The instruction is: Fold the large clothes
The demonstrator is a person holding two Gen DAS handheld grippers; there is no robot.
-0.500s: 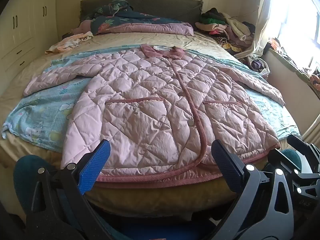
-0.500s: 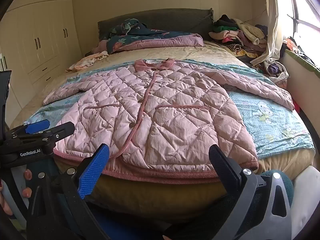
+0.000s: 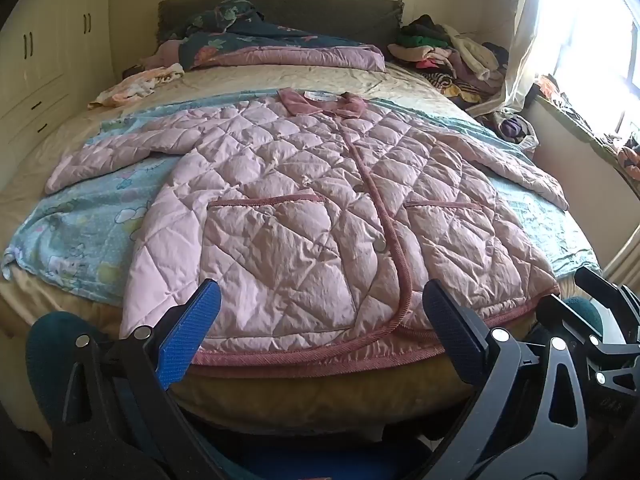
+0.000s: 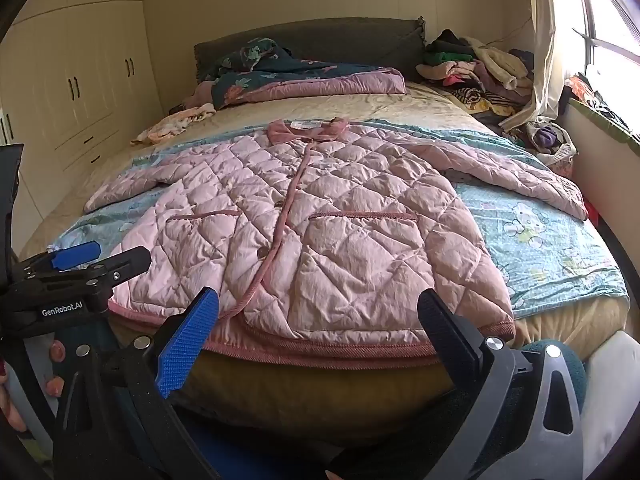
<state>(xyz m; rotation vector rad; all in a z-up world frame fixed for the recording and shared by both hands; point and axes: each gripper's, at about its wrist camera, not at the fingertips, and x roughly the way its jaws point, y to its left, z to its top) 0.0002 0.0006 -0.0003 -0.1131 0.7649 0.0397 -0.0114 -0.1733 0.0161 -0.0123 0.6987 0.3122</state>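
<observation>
So the pink quilted jacket with the darker pink trim [image 3: 320,216] is spread flat, front up, sleeves out, on a light blue cartoon-print sheet [image 3: 80,232] on the bed. Left gripper [image 3: 320,328] and right gripper [image 4: 316,332] both hang just off the hem at the foot edge, jaws spread wide, nothing in either.

I see quilted jacket [image 3: 320,208] flat on sheet [image 3: 80,232] on bed [image 3: 320,384], collar toward headboard [image 3: 320,12]. Folded duvet [image 3: 288,50] behind it, clothes pile [image 3: 448,52] back right, wardrobe [image 3: 36,60] left.
</observation>
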